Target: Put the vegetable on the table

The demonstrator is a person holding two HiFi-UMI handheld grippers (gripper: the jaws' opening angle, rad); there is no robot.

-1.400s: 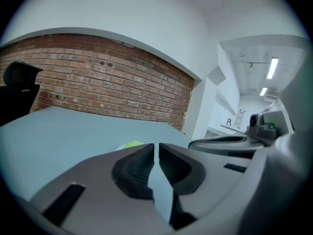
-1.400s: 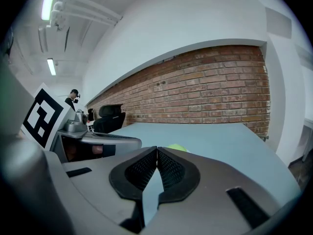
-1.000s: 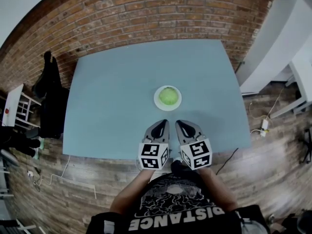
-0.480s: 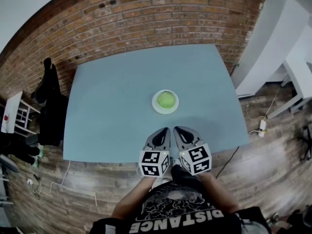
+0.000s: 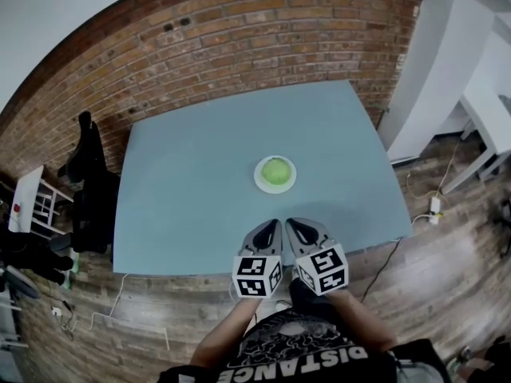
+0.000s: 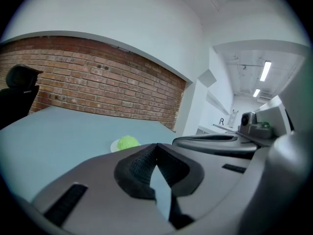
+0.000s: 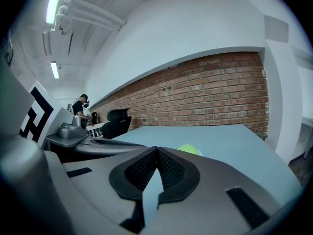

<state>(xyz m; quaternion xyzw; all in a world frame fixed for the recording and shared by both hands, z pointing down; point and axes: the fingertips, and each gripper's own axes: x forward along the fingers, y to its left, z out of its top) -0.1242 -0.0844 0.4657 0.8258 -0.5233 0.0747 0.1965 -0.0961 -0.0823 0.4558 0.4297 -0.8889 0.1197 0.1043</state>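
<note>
Head view: round, pale green vegetable [image 5: 275, 171] resting on a small white round plate [image 5: 259, 179], near the middle of a smooth, matt, pale blue rectangular table [image 5: 192, 198]. So on the table only by way of the plate, not on the bare top. Fits either a vegetable yet to be lifted off the plate and set on the blue surface, or one simply left so; no telling which. Grey left gripper [image 5: 270, 224] and grey right gripper [image 5: 291, 223] side by side over the near edge, well short of the plate.

Left gripper view: jaws closed, black ribbed pads [image 6: 137, 165] meeting at the tips, nothing held between them. Beyond, the vegetable [image 6: 128, 142], bumpy and domed, overhanging most of the plate.

Right gripper view: jaws likewise shut tip to tip, cross-hatched rubbery pads [image 7: 171, 170] empty. Just a green sliver of the vegetable [image 7: 188, 149] above the hard grey jaw shell.
</note>
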